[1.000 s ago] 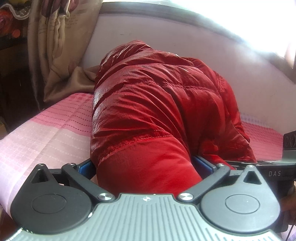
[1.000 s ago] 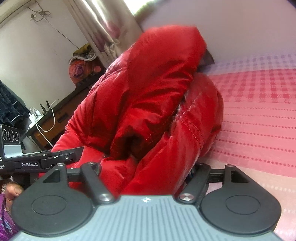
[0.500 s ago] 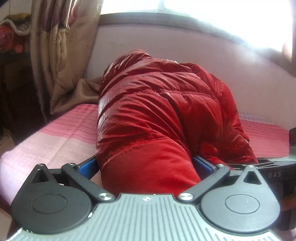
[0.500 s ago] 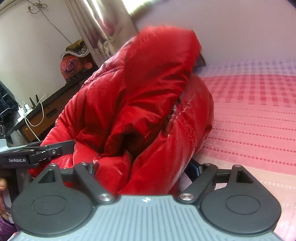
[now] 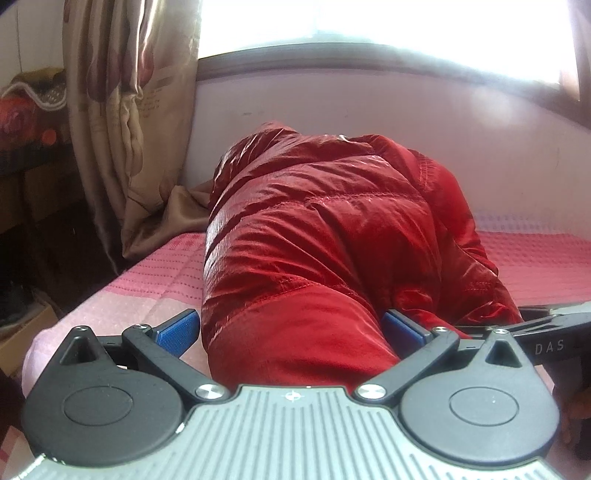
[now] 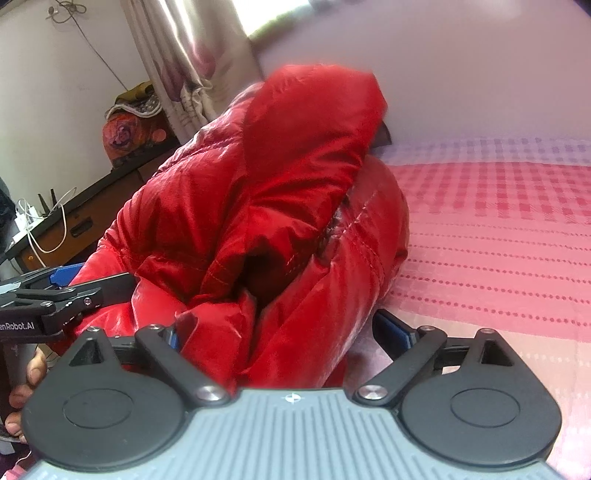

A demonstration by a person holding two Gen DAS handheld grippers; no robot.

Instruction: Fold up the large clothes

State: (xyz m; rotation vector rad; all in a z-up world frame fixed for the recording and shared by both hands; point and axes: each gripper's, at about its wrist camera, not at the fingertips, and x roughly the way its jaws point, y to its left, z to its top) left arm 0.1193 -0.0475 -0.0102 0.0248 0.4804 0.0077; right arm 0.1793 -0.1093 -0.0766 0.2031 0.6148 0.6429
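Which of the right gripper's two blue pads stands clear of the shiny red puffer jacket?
The right-hand pad: pink bedspread shows between it and the jacket; the left-hand pad touches it.

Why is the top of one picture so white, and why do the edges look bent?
Left wrist view: the window is blown out by daylight, leaving sheen on the red jacket. Right wrist view: softer light, and the jacket's hood looks slightly blurred. Both views: the fisheye lens bends straight lines near the borders.

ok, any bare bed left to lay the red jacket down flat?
Yes: open pink bedspread to the right of the red jacket, out to the wall. A narrower strip lies between jacket and curtain. The near edge is crowded: left gripper and right gripper straddle the jacket.
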